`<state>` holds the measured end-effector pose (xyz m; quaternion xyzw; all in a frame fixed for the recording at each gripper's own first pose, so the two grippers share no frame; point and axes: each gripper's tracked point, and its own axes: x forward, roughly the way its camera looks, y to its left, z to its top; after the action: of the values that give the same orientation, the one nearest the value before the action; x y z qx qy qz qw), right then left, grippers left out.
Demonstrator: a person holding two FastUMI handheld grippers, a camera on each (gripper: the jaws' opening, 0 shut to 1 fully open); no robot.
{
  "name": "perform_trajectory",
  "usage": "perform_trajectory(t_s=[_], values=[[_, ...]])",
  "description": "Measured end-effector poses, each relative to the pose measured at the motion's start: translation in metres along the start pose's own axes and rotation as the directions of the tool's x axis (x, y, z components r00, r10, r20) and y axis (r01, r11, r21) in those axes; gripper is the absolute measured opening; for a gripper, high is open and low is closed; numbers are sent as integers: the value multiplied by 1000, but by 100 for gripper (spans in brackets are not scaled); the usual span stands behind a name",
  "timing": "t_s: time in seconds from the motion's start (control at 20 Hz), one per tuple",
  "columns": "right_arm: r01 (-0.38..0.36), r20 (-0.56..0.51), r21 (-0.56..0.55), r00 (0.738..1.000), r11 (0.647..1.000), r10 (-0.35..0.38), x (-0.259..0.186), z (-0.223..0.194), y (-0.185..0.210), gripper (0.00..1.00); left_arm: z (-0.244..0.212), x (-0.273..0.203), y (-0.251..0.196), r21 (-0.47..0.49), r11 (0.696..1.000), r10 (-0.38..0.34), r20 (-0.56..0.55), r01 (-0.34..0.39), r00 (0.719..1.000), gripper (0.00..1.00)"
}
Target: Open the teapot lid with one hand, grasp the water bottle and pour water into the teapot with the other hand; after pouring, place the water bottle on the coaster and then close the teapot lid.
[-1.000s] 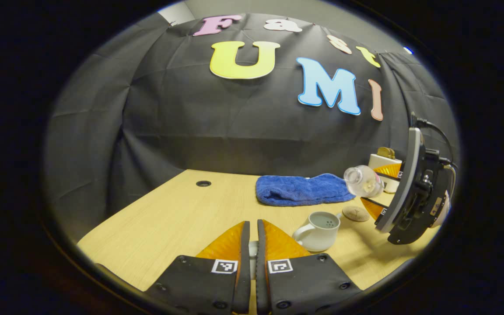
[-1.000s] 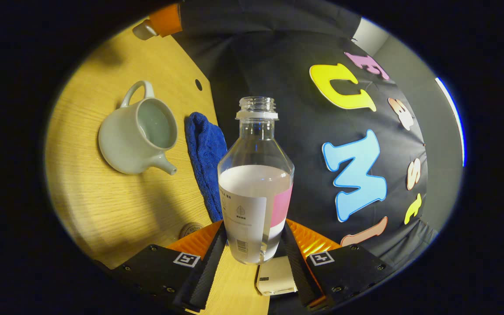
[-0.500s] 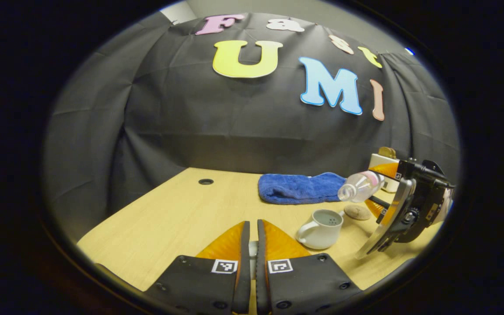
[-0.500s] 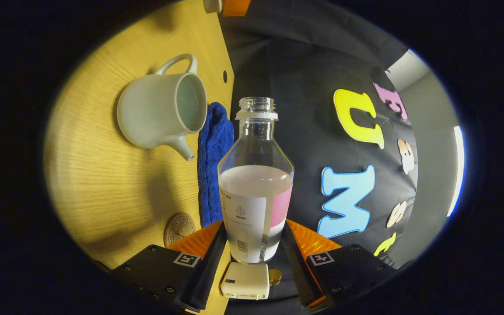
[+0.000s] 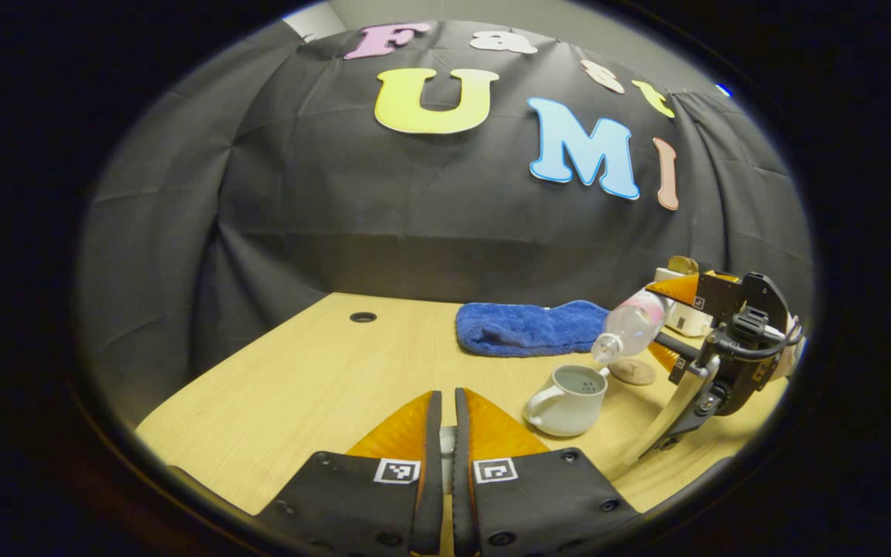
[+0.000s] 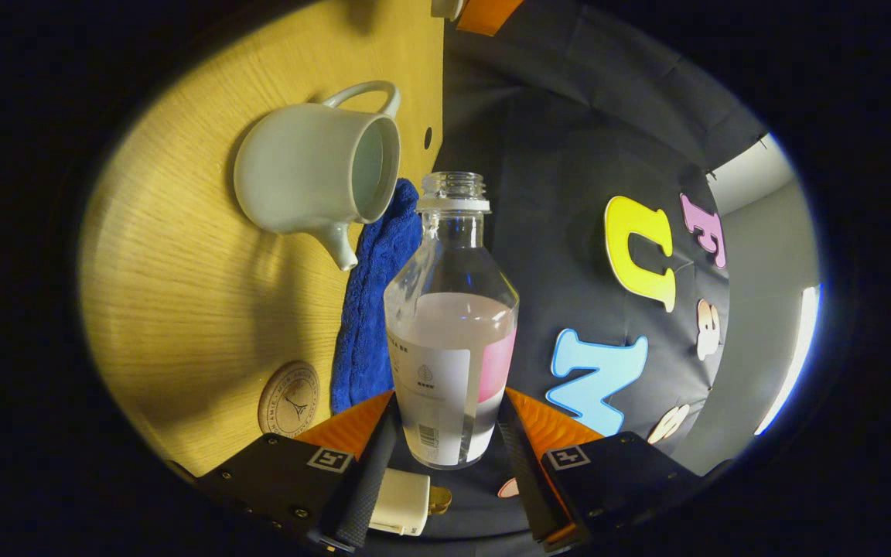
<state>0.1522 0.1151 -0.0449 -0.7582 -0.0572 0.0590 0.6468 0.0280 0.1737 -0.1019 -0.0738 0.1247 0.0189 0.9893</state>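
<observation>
A white teapot [image 5: 567, 401] stands open on the wooden table, seen in the left gripper view at the lower right. It also appears at the upper left of the right gripper view as the teapot [image 6: 314, 166]. My right gripper [image 6: 445, 410] is shut on a clear water bottle [image 6: 452, 325] with a white and pink label, uncapped and partly filled. In the left gripper view the bottle [image 5: 631, 329] tilts mouth-down just above the teapot's rim, held by the right gripper [image 5: 666, 325]. My left gripper [image 5: 442, 402] is shut on the white teapot lid [image 5: 448, 447], mostly hidden between the fingers.
A round wooden coaster [image 5: 633, 372] lies just behind the teapot, also visible as the coaster [image 6: 288, 400]. A blue towel [image 5: 527, 326] lies near the wall. A small white box [image 5: 685, 317] sits at the far right. A cable hole [image 5: 363, 316] marks the table's back left.
The right gripper has tipped the bottle further, bringing its mouth down over the teapot's opening. My left gripper with the lid has stayed in place.
</observation>
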Motion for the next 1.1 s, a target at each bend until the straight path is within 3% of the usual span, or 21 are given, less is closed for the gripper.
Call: perform_trajectory(t_s=[1.1], values=[[108,62,-147,993,983,-100,3,-8,-1,75,-9,2,-2,0,1000,-6,-25,6,1000,12]])
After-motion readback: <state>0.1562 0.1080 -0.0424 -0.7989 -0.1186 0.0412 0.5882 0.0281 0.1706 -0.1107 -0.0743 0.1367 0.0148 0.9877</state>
